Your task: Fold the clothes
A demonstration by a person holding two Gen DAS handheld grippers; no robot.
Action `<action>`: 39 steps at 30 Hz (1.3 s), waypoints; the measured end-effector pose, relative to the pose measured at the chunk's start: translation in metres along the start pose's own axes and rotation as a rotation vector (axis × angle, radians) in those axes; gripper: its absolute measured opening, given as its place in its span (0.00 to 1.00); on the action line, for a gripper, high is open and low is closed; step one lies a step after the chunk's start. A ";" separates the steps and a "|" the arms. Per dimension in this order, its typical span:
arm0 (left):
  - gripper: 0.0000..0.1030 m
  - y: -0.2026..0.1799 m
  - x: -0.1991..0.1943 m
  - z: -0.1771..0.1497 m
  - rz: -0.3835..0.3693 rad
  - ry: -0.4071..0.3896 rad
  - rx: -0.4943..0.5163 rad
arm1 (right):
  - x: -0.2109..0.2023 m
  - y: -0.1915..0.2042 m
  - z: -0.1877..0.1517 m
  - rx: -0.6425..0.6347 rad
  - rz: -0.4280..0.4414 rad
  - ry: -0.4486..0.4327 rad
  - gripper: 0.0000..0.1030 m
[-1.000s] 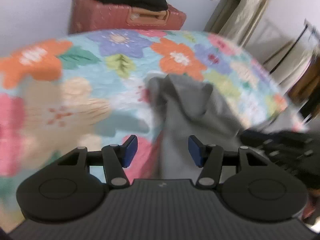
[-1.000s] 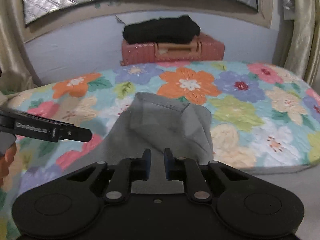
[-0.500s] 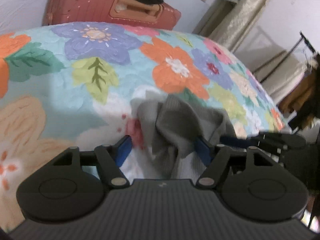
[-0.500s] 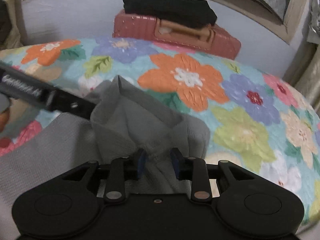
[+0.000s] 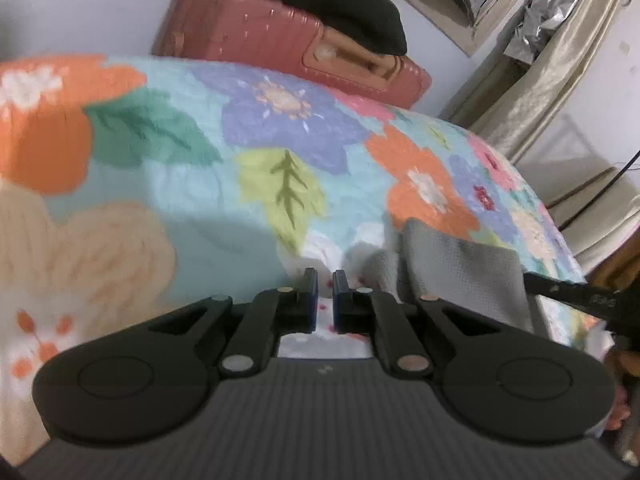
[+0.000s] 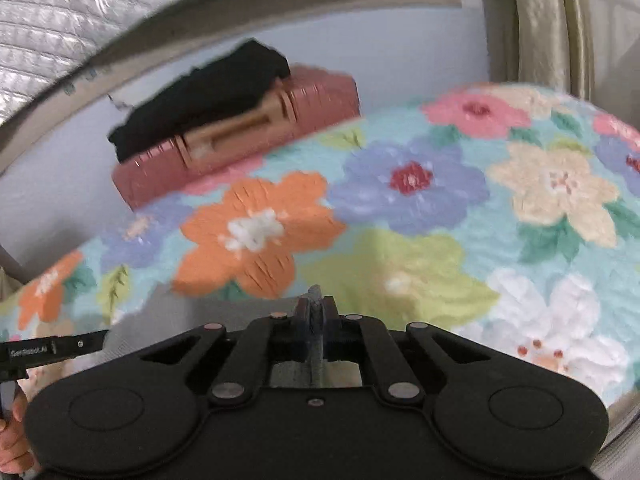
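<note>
A grey knit garment (image 5: 460, 268) lies bunched on the flowered bed cover, to the right of my left gripper (image 5: 325, 292). The left jaws are closing to a narrow slit, and only bed cover shows between them. My right gripper (image 6: 316, 306) is shut on a thin upright fold of the grey garment (image 6: 160, 320), whose remainder trails off to the lower left. The right gripper's black finger (image 5: 568, 292) pokes in at the garment's right edge in the left wrist view. The left gripper's finger (image 6: 56, 346) shows at the left edge of the right wrist view.
The bed cover (image 5: 160, 184) with big flowers fills both views. A red suitcase (image 5: 260, 36) with black clothes (image 5: 340, 4) on top stands against the wall behind the bed. Beige curtains (image 5: 540, 80) hang at the right. A hand (image 6: 12, 432) shows at the lower left.
The left jaws went from wide open around the grey garment to nearly closed, and the gripper slid left off it. The right gripper moved right and rolled, keeping its fold.
</note>
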State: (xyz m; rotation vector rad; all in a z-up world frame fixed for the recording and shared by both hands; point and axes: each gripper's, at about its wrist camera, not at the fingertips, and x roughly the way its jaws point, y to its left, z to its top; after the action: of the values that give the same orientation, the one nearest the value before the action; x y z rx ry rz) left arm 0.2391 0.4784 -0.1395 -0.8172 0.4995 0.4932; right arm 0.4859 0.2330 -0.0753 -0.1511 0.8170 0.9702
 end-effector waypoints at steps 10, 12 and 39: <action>0.55 -0.046 -0.001 -0.005 -0.110 0.087 0.169 | -0.046 0.019 -0.026 0.069 0.089 -0.074 0.48; 0.52 -0.050 0.003 -0.012 -0.073 0.112 0.208 | -0.038 0.028 -0.029 0.032 0.069 -0.044 0.51; 0.06 -0.017 -0.025 0.020 -0.313 -0.172 -0.103 | -0.023 -0.020 -0.007 0.198 0.400 -0.117 0.39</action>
State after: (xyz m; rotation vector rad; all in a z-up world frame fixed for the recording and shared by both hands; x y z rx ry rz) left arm 0.2337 0.4783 -0.1037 -0.9242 0.1830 0.2974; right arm 0.4907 0.2029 -0.0697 0.2471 0.8458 1.2520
